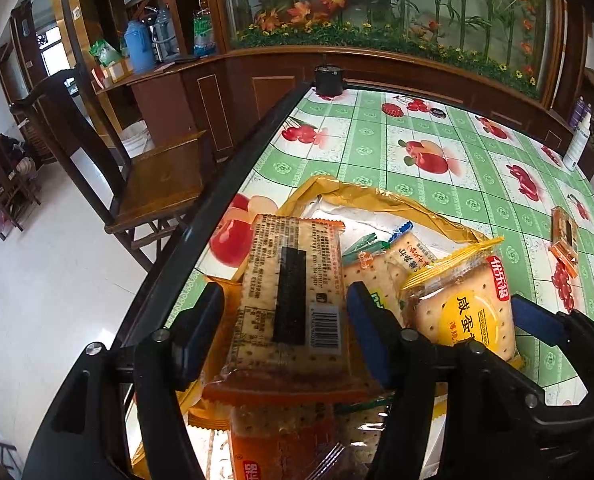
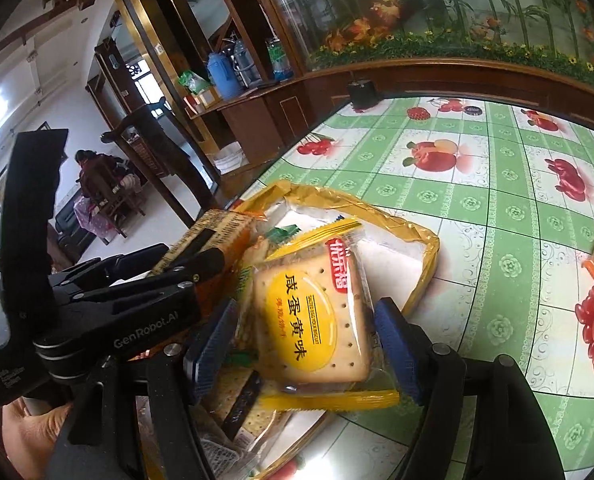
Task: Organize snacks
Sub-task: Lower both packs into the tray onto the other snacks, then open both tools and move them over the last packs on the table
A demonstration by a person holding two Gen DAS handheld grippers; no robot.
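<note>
- Left gripper: blue-padded fingers flank an orange-edged cracker packet. A narrow gap shows between the left pad and the wrapper, so the pads bracket it and no firm squeeze is visible. The right-hand side is harder to read.
- Orange-edged cracker packet: back side up (barcode and small print showing), with a dark strip running down its middle. Its long axis runs along the fingers, pointing away towards the table's far side, and it sits on top of the heap.
- Right gripper: fingers set at moderate width on either side of a yellow salted-egg biscuit packet. The pads stand at the wrapper's edges; whether they press it cannot be told.
- Yellow salted-egg biscuit packet: face up, nearly square, tilted. Its printed column runs roughly along the fingers, and its crimped ends lie near and far.
- Yellow bag: lies open on the table and holds the heap of packets (including one with a blue-edged wrapper).
- Table: covered in a green-checked cloth with fruit pictures.
- Loose orange packet: lies on the cloth, well apart from the bag to the right.
- Black round object: stands at the table's far corner.
- Wooden chair: stands beside the table's left edge.
</note>
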